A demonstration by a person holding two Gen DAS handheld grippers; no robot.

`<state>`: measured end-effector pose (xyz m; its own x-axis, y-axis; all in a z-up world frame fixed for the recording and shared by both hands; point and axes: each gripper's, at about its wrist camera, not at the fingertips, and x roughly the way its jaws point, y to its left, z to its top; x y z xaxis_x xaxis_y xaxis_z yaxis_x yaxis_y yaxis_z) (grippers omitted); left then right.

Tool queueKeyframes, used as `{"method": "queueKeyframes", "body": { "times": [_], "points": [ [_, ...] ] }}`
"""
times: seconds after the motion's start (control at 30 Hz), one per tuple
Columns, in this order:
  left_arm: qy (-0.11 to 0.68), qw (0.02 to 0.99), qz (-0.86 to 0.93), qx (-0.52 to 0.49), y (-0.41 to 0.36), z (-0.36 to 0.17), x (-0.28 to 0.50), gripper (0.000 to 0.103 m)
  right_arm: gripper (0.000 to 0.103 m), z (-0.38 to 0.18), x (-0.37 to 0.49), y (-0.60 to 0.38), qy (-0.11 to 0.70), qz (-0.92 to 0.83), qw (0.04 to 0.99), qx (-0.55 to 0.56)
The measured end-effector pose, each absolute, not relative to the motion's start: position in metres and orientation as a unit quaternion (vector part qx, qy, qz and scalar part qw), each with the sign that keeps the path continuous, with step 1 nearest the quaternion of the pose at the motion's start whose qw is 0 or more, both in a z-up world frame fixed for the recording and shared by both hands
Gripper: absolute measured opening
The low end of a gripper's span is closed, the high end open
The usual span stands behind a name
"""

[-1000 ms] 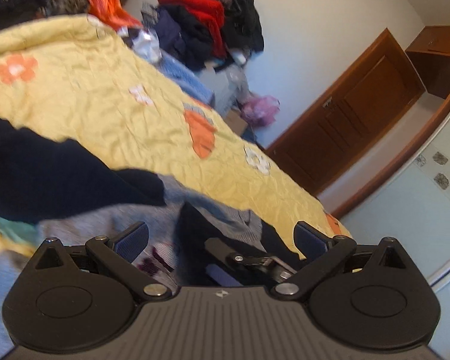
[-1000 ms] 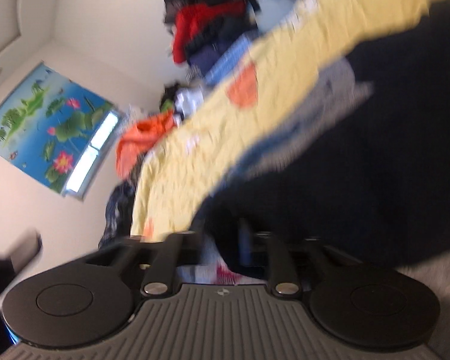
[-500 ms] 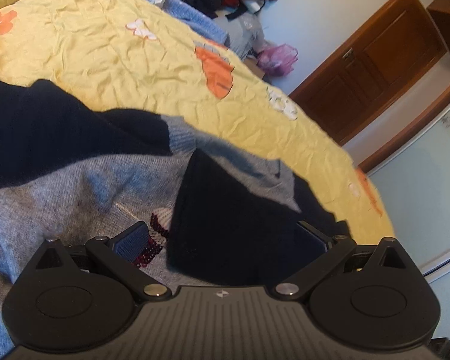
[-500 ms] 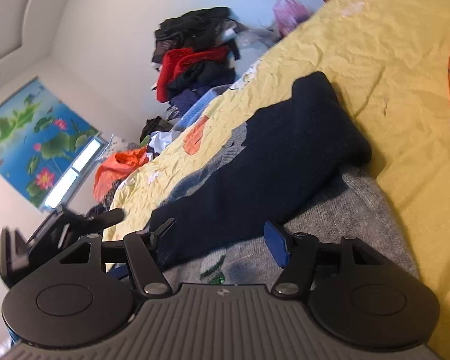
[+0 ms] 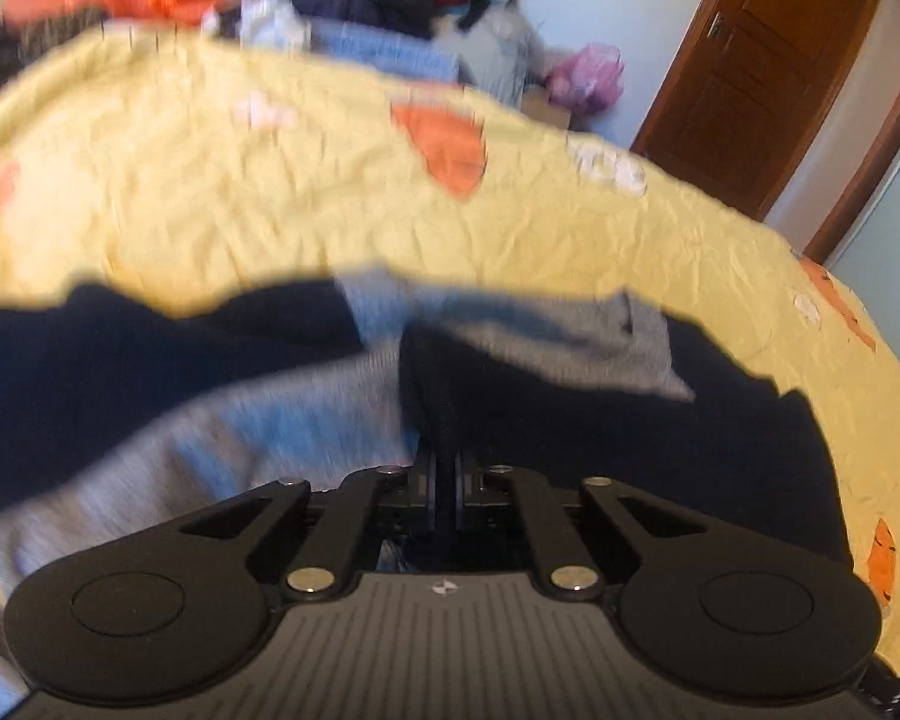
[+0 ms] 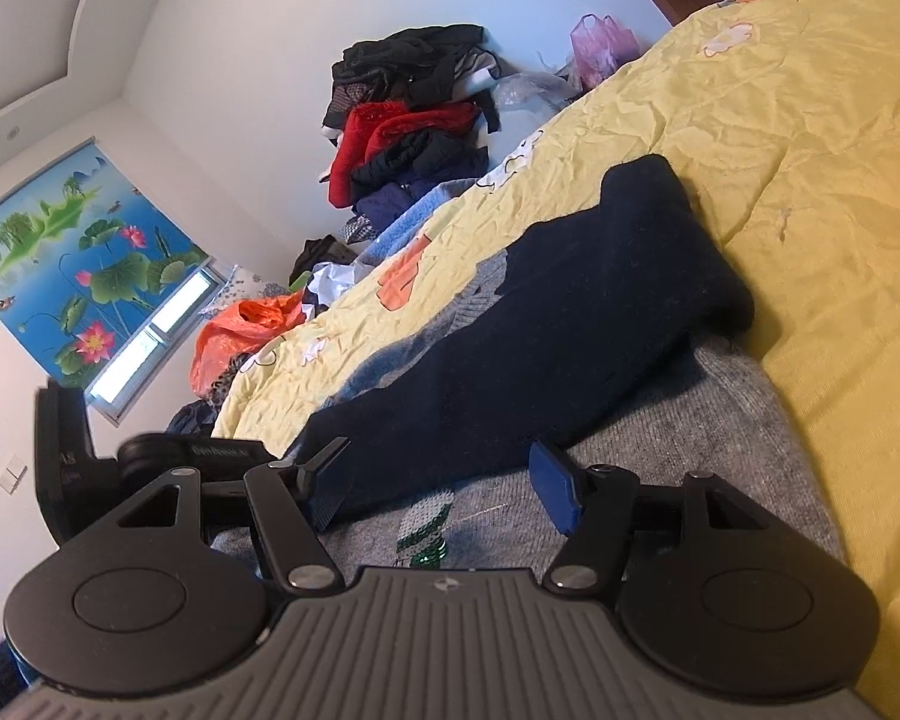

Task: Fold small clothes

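Observation:
A grey knit sweater with navy sleeves lies on the yellow quilt. One navy sleeve lies folded across the grey body. In the left wrist view the sweater spreads ahead, blurred, and my left gripper is shut on a fold of the navy sleeve. My right gripper is open and empty, just above the grey body near a sequin patch. The left gripper's body shows at the left of the right wrist view.
A pile of red and dark clothes lies against the far wall beyond the bed. An orange bag and a pink bag sit beside the bed. A wooden door stands at the right.
My left gripper has closed on the navy sleeve; it was open half a second ago. My right gripper has stayed open over the grey body after swinging round.

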<state>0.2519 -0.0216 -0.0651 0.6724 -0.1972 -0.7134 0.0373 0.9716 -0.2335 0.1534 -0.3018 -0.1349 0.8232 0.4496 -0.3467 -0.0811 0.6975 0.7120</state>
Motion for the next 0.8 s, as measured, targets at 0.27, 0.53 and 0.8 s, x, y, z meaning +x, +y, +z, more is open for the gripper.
{"method": "queueKeyframes", "body": {
  "times": [0.27, 0.53, 0.8],
  "points": [
    [0.429, 0.9, -0.005, -0.073, 0.01, -0.083, 0.26, 0.005, 0.069, -0.13, 0.152, -0.297, 0.268, 0.154, 0.887, 0.344],
    [0.331, 0.933, -0.049, -0.133, 0.032, -0.109, 0.233, 0.011, 0.098, -0.07, 0.198, -0.355, 0.265, 0.103, 0.922, 0.262],
    [0.307, 0.913, -0.085, -0.255, 0.063, -0.124, 0.237, 0.013, 0.07, -0.102, 0.283, -0.369, 0.346, 0.066, 0.911, 0.216]
  ]
}}
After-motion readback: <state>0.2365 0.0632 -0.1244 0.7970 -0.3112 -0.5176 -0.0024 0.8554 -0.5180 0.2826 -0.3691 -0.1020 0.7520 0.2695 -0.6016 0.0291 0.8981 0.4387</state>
